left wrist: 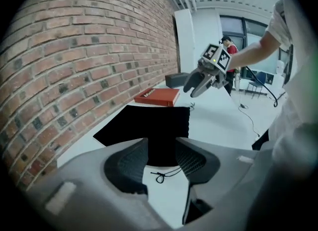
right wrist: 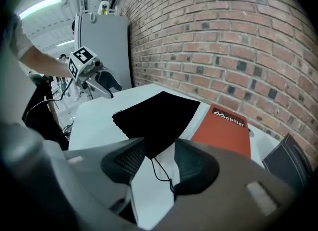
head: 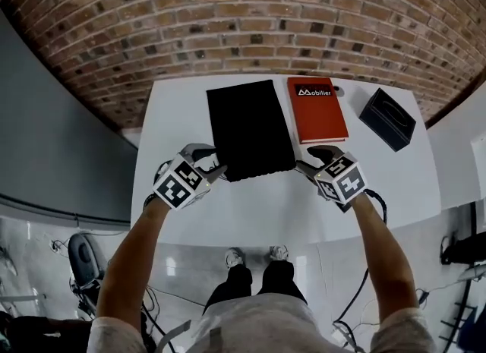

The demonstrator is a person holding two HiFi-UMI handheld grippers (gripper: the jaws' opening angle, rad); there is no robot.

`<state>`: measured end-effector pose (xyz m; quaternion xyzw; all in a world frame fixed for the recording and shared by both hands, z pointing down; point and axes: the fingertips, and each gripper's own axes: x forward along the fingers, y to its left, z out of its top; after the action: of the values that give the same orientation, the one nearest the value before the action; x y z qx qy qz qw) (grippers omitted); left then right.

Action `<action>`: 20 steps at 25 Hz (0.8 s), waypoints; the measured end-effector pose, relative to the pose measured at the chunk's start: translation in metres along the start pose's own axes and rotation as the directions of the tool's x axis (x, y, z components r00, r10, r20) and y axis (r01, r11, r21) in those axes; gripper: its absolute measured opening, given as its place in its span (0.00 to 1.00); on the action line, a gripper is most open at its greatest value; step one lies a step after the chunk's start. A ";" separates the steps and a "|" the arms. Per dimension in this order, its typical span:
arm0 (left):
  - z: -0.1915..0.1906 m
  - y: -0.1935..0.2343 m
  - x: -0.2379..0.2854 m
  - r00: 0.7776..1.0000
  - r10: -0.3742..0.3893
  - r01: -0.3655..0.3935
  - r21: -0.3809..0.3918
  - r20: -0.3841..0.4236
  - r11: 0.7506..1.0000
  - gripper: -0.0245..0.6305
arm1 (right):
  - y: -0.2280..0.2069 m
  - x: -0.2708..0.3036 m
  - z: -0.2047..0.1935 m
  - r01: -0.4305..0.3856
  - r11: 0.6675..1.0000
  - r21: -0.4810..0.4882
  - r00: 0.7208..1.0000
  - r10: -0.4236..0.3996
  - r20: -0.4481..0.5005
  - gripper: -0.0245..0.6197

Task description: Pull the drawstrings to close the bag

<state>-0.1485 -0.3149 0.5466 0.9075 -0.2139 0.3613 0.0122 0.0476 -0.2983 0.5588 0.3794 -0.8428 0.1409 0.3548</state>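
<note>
**Clear near me, crowded on the right**

Bare white table (head: 258, 211) is lying open near me and left of the black bag (head: 249, 127). The red book (head: 317, 108) is sitting just beside the bag's right edge, crowding my right gripper (head: 313, 163). A dark box (head: 387, 119) is standing farther right, and the brick wall (head: 243, 17) is closing the far side.

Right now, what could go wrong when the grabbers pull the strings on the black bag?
The left drawstring is thin and lies flat on the table between the open jaws of the left gripper, and the right drawstring likewise at the right gripper; either could close on nothing or on bag cloth. The black bag lies loose, so an uneven pull might slide it into the red book beside it.
</note>
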 end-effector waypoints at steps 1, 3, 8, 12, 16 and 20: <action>-0.007 -0.004 0.004 0.999 -0.018 0.019 0.030 -0.033 0.999 0.30 | 0.000 0.003 -0.005 -0.007 1.000 -0.009 1.000 0.007 -0.016 0.33; -0.020 -0.010 0.010 0.995 -0.050 0.055 0.064 -0.082 0.996 0.30 | 0.001 0.010 -0.013 -0.023 0.999 -0.031 0.999 0.021 -0.044 0.33; -0.038 -0.018 0.020 0.982 -0.097 0.115 0.102 -0.162 0.988 0.30 | 0.004 0.023 -0.030 -0.072 0.994 -0.081 0.992 0.064 -0.108 0.32; -0.053 -0.030 0.025 0.961 -0.129 0.170 0.155 -0.244 0.973 0.30 | 0.007 0.034 -0.043 -0.107 0.988 -0.114 0.984 0.089 -0.153 0.30; -0.065 -0.036 0.030 0.945 -0.143 0.199 0.174 -0.293 0.964 0.30 | 0.011 0.042 -0.051 -0.142 0.980 -0.140 0.976 0.116 -0.182 0.29; -0.072 -0.042 0.035 0.931 -0.158 0.227 0.184 -0.329 0.956 0.30 | 0.016 0.047 -0.057 -0.167 0.972 -0.164 0.970 0.132 -0.206 0.26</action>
<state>-0.1561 -0.2774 0.6282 0.8515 -0.0778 0.5182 -0.0188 0.0424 -0.2839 0.6323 0.2653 -0.8398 0.1270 0.4564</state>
